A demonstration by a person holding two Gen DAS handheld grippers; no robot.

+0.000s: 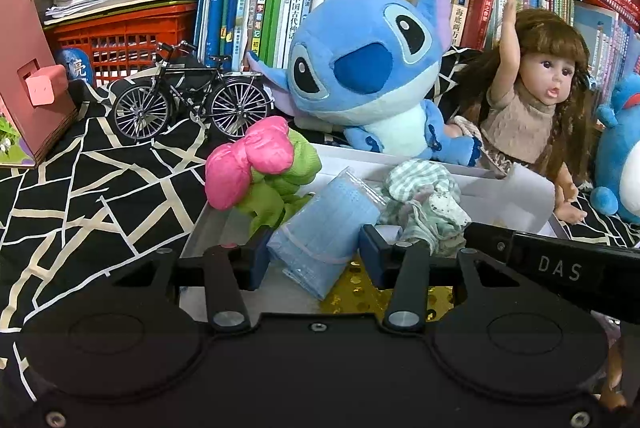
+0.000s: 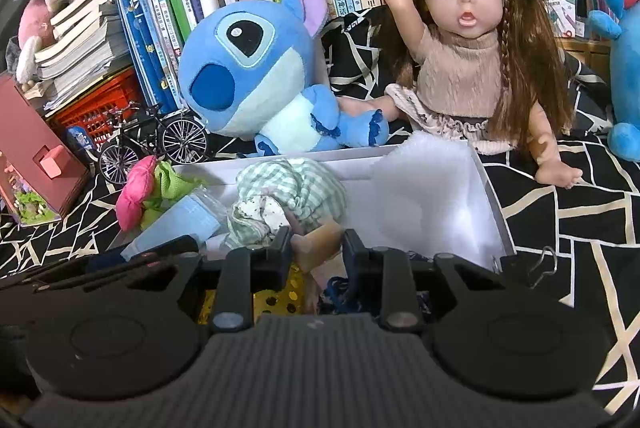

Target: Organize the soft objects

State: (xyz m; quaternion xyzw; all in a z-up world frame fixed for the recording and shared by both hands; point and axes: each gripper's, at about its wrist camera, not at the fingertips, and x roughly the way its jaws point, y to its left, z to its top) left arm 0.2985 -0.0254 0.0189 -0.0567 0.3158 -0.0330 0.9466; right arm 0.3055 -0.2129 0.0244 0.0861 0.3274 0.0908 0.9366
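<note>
A white box (image 1: 472, 184) (image 2: 494, 204) lies on the black patterned cloth. In it are a pink and green cloth flower (image 1: 256, 164) (image 2: 138, 192), a light blue pack of face masks (image 1: 324, 228) (image 2: 180, 224), a green checked cloth bundle (image 1: 424, 196) (image 2: 292, 196) and gold sequin fabric (image 1: 360, 292) (image 2: 276, 292). My left gripper (image 1: 314, 248) has its jaws around the blue pack, close to its sides. My right gripper (image 2: 316, 248) is closed on a tan soft piece (image 2: 320, 244) over the box.
A blue Stitch plush (image 1: 360, 68) (image 2: 256, 68) and a long-haired doll (image 1: 536, 96) (image 2: 460, 40) sit behind the box. A model bicycle (image 1: 188, 96), a red crate (image 1: 120, 36), book rows and a pink wooden house (image 1: 24, 68) stand left. Another blue plush (image 2: 624, 40) is right.
</note>
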